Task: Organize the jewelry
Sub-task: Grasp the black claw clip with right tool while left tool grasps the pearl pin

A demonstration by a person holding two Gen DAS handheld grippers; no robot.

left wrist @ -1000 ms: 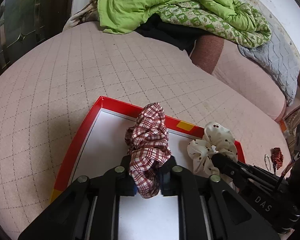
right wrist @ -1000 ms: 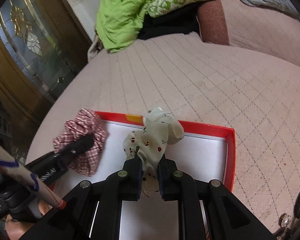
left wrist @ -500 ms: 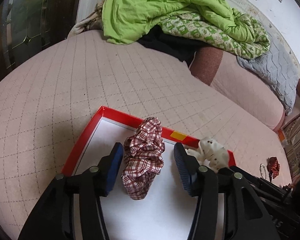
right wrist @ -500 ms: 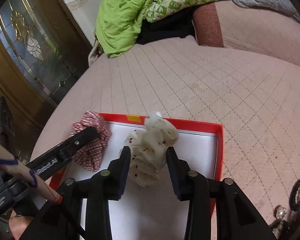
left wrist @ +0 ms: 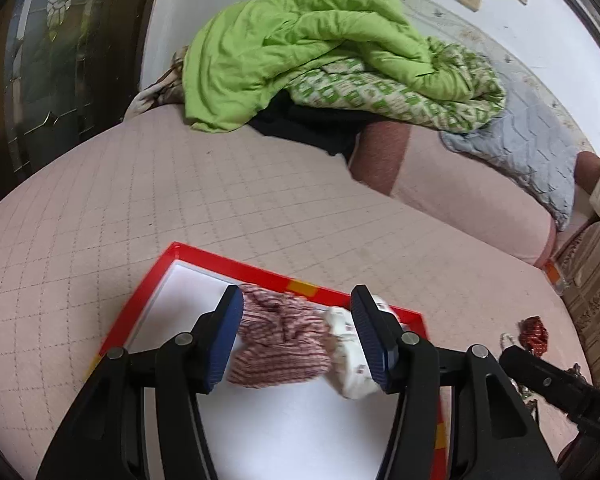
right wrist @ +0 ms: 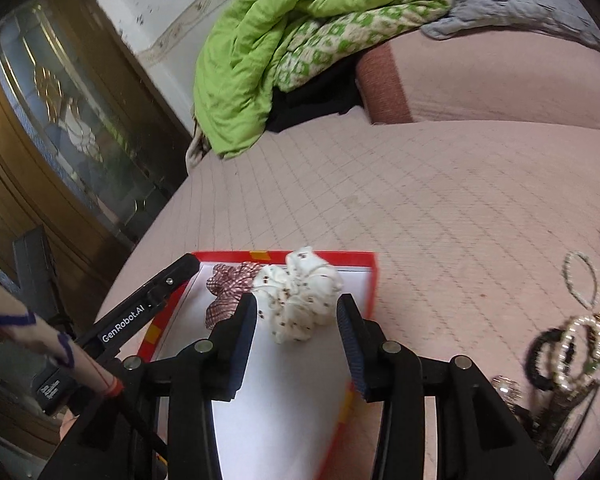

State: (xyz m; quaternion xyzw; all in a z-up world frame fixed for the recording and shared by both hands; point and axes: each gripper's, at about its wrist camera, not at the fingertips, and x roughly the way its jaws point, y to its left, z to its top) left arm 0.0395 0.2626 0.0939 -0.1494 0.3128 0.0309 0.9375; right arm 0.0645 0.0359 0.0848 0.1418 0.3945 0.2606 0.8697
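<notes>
A red-rimmed tray (left wrist: 228, 265) with a white floor lies on the pink quilted bed; it also shows in the right wrist view (right wrist: 374, 280). A red plaid scrunchie (left wrist: 280, 340) and a white dotted scrunchie (left wrist: 350, 364) lie loose in it, side by side; in the right wrist view the plaid one (right wrist: 226, 284) is left of the white one (right wrist: 300, 300). My left gripper (left wrist: 296, 336) is open above the plaid scrunchie. My right gripper (right wrist: 296, 332) is open just behind the white scrunchie. Both are empty.
Bracelets and bead strings (right wrist: 572, 340) lie on the bed right of the tray, with a dark red scrunchie (left wrist: 534, 332). A green quilt (left wrist: 300, 48) and pillows pile at the far end. A wooden cabinet (right wrist: 40, 128) stands left.
Both grippers opened and let go of their scrunchies, which now lie in the tray. Both grippers have drawn back and risen a little.
</notes>
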